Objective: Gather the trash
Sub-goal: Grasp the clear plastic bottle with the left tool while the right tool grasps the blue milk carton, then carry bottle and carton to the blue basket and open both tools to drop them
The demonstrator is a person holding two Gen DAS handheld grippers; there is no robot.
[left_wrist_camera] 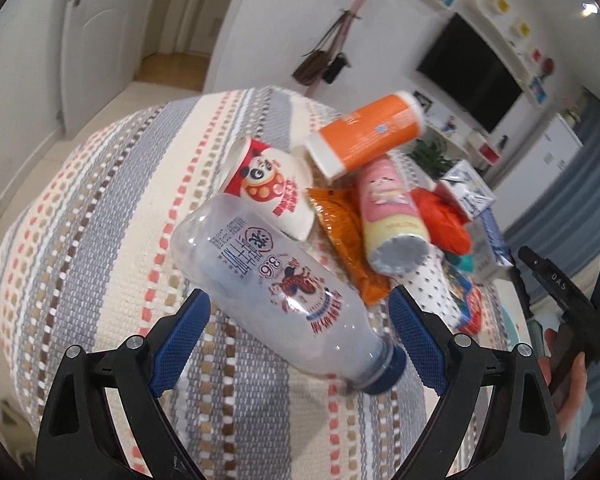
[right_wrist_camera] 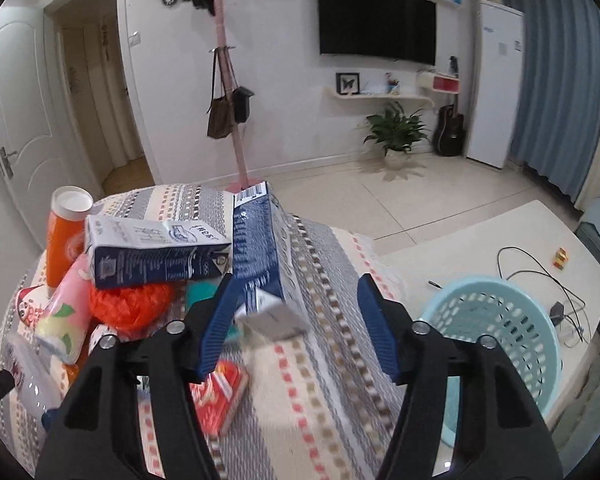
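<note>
A clear plastic bottle (left_wrist_camera: 276, 280) with a blue cap lies on the striped tablecloth (left_wrist_camera: 100, 208), between the wide-apart fingers of my left gripper (left_wrist_camera: 299, 294); the pads do not press it. Behind it is a trash pile: a panda paper cup (left_wrist_camera: 272, 188), an orange canister (left_wrist_camera: 364, 136), a pink can (left_wrist_camera: 392, 216) and an orange snack bag (left_wrist_camera: 344, 236). In the right wrist view my right gripper (right_wrist_camera: 296, 280) is open. A dark blue milk carton (right_wrist_camera: 256, 240) stands tilted by its left finger, its lower end blurred. A second carton (right_wrist_camera: 152, 252) lies on an orange-red plastic bag (right_wrist_camera: 132, 304).
A light blue plastic basket (right_wrist_camera: 496, 336) stands on the right beyond the table's edge, beside a white low table (right_wrist_camera: 480, 240) with cables. A red packet (right_wrist_camera: 220, 392) lies under my right gripper. A hand (left_wrist_camera: 572, 376) holding the other gripper shows at the right of the left wrist view.
</note>
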